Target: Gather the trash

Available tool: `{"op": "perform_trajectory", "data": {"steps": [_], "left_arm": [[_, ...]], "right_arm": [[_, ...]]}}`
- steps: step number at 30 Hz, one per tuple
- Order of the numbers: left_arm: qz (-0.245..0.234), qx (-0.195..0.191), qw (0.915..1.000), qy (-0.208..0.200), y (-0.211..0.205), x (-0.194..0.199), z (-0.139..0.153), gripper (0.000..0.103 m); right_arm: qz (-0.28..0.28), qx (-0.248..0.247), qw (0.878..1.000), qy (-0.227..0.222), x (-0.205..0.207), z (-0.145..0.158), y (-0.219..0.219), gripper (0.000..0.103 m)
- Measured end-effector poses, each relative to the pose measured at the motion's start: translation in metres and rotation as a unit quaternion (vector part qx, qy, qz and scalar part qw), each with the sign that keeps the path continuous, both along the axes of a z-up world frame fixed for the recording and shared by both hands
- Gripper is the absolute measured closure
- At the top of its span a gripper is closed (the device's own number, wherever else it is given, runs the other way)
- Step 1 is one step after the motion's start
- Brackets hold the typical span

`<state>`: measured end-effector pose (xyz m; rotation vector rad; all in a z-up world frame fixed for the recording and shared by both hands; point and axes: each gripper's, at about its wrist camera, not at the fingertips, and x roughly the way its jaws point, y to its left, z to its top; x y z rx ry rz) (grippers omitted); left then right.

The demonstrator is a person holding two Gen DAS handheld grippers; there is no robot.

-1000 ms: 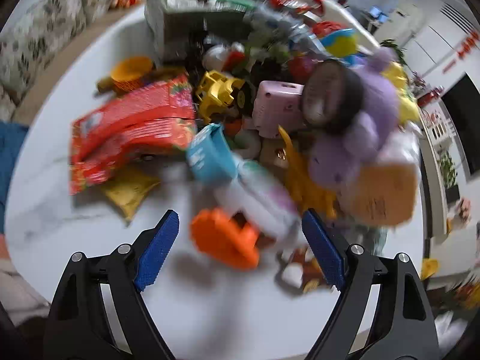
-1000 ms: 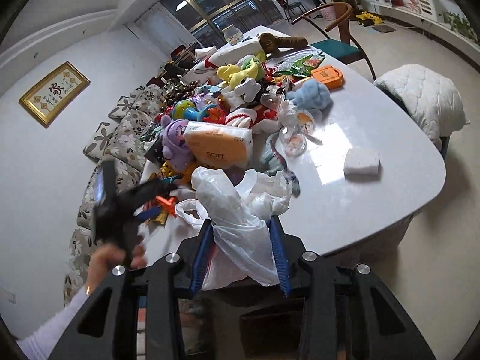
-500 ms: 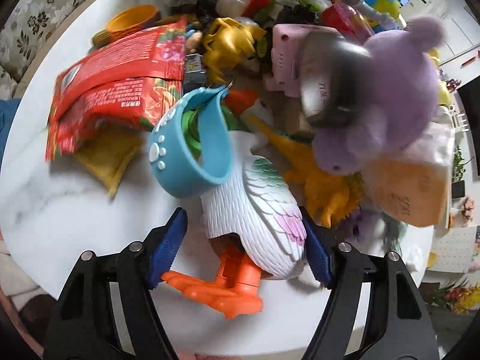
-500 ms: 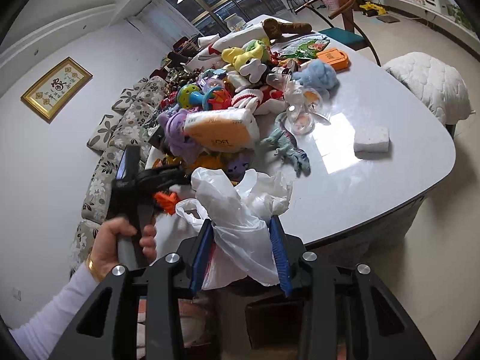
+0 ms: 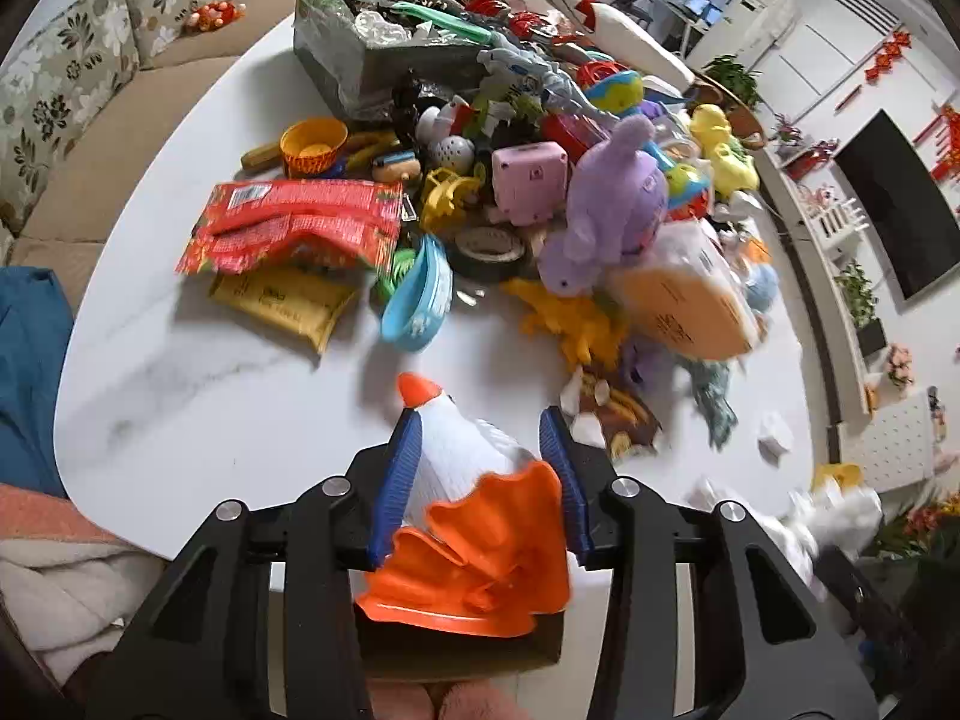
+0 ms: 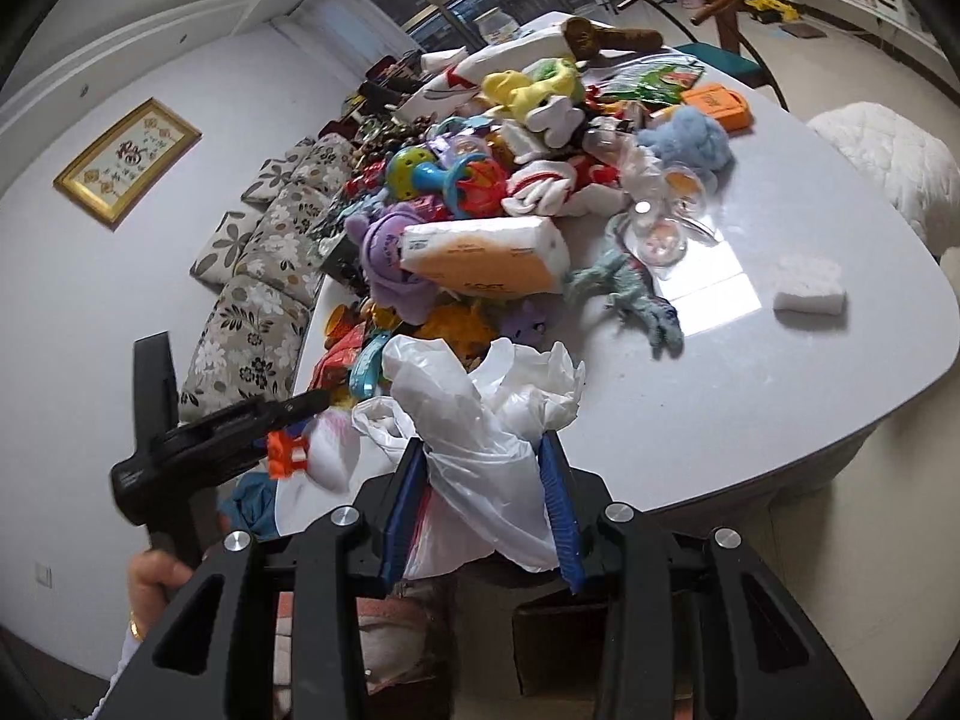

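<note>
Between the blue pads of the left gripper [image 5: 480, 444], close under the left wrist camera, a white plastic duck toy [image 5: 462, 450] is seen with its orange beak pointing away toward the table and its orange webbed feet [image 5: 480, 552] turned back toward the camera. The jaws are closing, and both pads are laid against the white body, so the toy is gripped above the near edge of the white marble-patterned table [image 5: 180, 384]. In the right wrist view the same toy is glimpsed, blurred, at the tip of the left gripper [image 6: 300, 420], whose handle is held by a hand [image 6: 150, 576] low on the left. The right gripper [image 6: 480, 480] is clamped, partly closed, on the gathered top of a white plastic bag [image 6: 480, 420], which is pinched between its pads at the table's near edge, just beside the toy. Farther out on the table a blue ring-shaped toy [image 5: 420, 300], a yellow sachet [image 5: 282, 300] and a red snack packet [image 5: 294, 222] are spread side by side. Behind them a dense heap is piled: a yellow dinosaur [image 5: 570, 318], an orange-and-white tissue pack [image 5: 684, 300] resting against a purple plush [image 5: 612, 204], a pink box-shaped toy [image 5: 531, 180] and an orange cup [image 5: 314, 146]. At the far end a dark plastic-wrapped bundle [image 5: 372, 60] is set, and a floral sofa [image 5: 78, 78] is seen past the table's left side.
</note>
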<state>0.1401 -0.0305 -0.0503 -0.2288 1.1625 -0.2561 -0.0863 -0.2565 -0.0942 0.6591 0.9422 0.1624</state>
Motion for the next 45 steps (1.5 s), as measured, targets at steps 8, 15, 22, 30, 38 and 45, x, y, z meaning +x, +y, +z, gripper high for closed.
{"op": "perform_trajectory", "data": {"steps": [8, 15, 22, 30, 38, 45], "left_arm": [[0.011, 0.013, 0.9995, 0.026, 0.031, -0.012, -0.040, 0.102], [0.007, 0.003, 0.9987, 0.051, 0.028, -0.017, -0.088, 0.091], [0.017, -0.054, 0.9981, 0.023, 0.038, -0.027, -0.059, 0.027], [-0.002, -0.026, 0.9968, 0.076, -0.010, -0.029, -0.068, 0.016], [-0.004, -0.007, 0.9962, 0.087, -0.051, -0.015, -0.061, 0.014], [0.003, -0.012, 0.9930, 0.117, -0.068, -0.013, -0.091, 0.025]], "right_arm": [[0.007, 0.002, 1.000, 0.026, 0.012, -0.020, 0.014, 0.065], [0.020, -0.011, 0.999, 0.035, 0.011, -0.032, 0.025, 0.065], [0.010, -0.015, 0.999, 0.033, 0.000, -0.029, 0.013, 0.065], [-0.031, 0.010, 0.999, 0.010, -0.018, -0.013, -0.021, 0.065], [-0.050, 0.026, 0.998, 0.007, -0.027, -0.015, -0.031, 0.065], [-0.054, 0.025, 0.998, 0.005, -0.027, -0.011, -0.037, 0.065]]}}
